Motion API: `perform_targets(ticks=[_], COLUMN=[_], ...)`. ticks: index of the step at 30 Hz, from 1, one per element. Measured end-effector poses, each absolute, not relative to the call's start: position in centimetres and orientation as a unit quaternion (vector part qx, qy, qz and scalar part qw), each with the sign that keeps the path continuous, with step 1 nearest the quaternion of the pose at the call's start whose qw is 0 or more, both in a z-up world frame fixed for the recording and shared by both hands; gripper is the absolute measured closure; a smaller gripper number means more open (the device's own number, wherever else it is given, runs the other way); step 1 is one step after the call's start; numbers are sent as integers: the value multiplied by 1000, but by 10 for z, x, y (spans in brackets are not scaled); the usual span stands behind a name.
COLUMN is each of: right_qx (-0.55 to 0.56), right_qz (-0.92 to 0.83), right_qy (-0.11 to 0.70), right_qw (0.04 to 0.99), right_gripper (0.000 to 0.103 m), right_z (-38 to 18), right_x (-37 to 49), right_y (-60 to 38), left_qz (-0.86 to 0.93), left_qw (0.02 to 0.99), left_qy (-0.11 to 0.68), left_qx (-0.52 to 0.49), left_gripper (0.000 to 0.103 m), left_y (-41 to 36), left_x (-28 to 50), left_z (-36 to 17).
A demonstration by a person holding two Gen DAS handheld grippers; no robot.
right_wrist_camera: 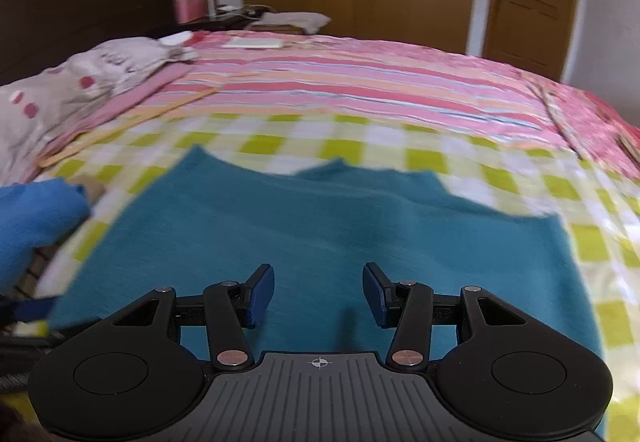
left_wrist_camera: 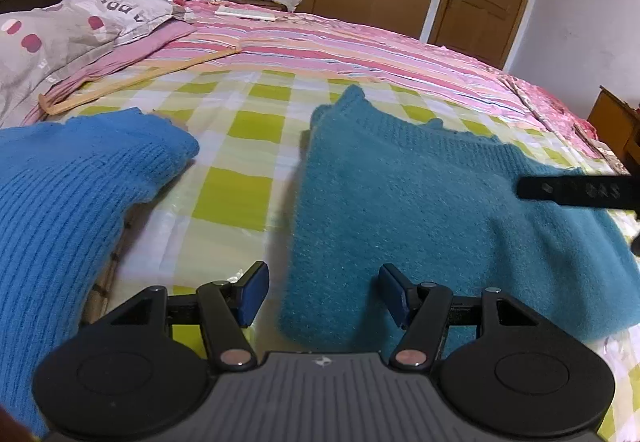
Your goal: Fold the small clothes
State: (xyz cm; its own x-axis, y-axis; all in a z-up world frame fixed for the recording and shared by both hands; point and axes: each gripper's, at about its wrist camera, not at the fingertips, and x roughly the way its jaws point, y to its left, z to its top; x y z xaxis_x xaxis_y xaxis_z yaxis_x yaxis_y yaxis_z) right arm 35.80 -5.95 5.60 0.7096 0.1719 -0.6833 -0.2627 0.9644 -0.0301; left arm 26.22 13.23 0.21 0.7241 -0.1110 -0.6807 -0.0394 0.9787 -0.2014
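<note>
The left gripper and right gripper, blue-padded fingers apart and empty, hover over the fuzzy teal knitted garment lying flat on the checked bedsheet; best pinch its near corners evenly before folding

Under my blue pads lay a teal sweater on green-and-white checked cloth, beside a ribbed bright-blue sweater and pink-striped bedspread.

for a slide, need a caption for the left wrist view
Open left claw over the teal knit's near corner on the checked sheet.
</note>
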Motion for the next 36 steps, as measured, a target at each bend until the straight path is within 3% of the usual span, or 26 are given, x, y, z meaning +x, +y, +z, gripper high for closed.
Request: perform_targets(ticks=[12, 36], right_qx=[-73, -75], right_qz=[167, 185], right_qy=[374, 384], right_qw=[909, 902], right_gripper=[56, 54], right_z=[49, 33], right_x=[361, 344], right_y=[-3, -5], left_qz=[-37, -46], left_qw=[920, 919], left_qy=[374, 376], left_qx=[-107, -110], left_gripper=[37, 37], left_y=[131, 133], left_x=[263, 266], left_z=[0, -3])
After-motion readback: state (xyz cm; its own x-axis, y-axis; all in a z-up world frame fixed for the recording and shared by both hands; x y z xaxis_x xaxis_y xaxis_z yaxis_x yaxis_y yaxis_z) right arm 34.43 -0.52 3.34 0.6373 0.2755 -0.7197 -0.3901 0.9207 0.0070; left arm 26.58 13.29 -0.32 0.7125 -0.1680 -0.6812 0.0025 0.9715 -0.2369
